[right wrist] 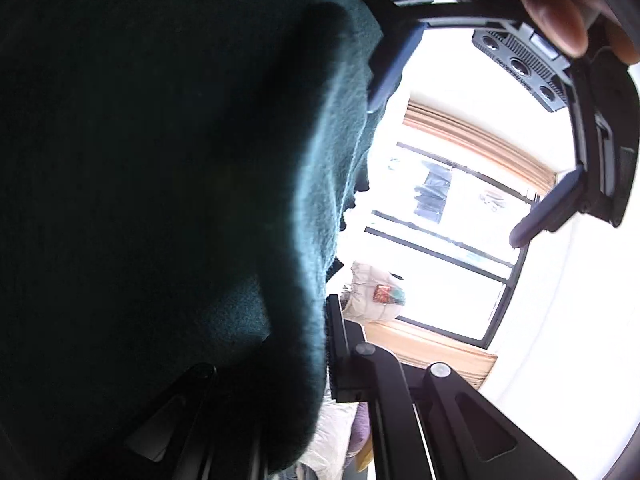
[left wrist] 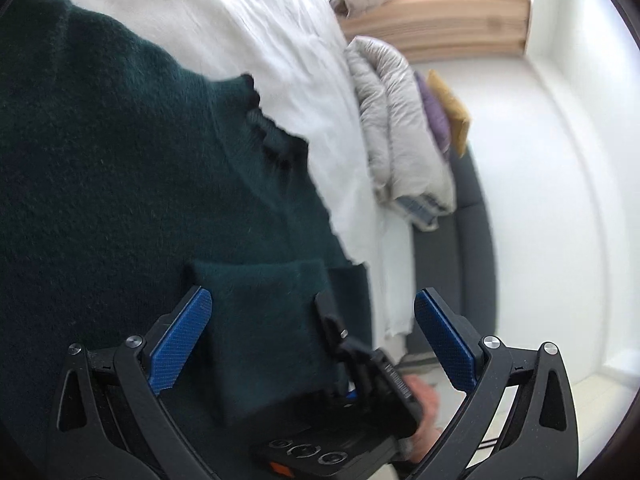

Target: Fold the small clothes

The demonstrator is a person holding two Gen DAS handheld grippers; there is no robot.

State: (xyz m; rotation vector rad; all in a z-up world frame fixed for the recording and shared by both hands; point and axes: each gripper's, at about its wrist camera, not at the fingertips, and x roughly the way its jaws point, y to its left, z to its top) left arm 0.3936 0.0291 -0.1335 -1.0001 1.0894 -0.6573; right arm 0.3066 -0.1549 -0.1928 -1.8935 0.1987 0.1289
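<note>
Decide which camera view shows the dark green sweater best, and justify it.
The left wrist view: the dark green sweater lies spread on the white bed sheet, edge visible. The right wrist view shows only dark, close-up fabric filling its left side.

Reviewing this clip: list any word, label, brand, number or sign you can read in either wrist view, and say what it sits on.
No text is readable in either view.
Right claw: round button symbols and an orange patch on its body, no legible characters.
Pale puffy bag by the window: a red and green patch, too blurred to read.
Green sweater: no label showing.
</note>
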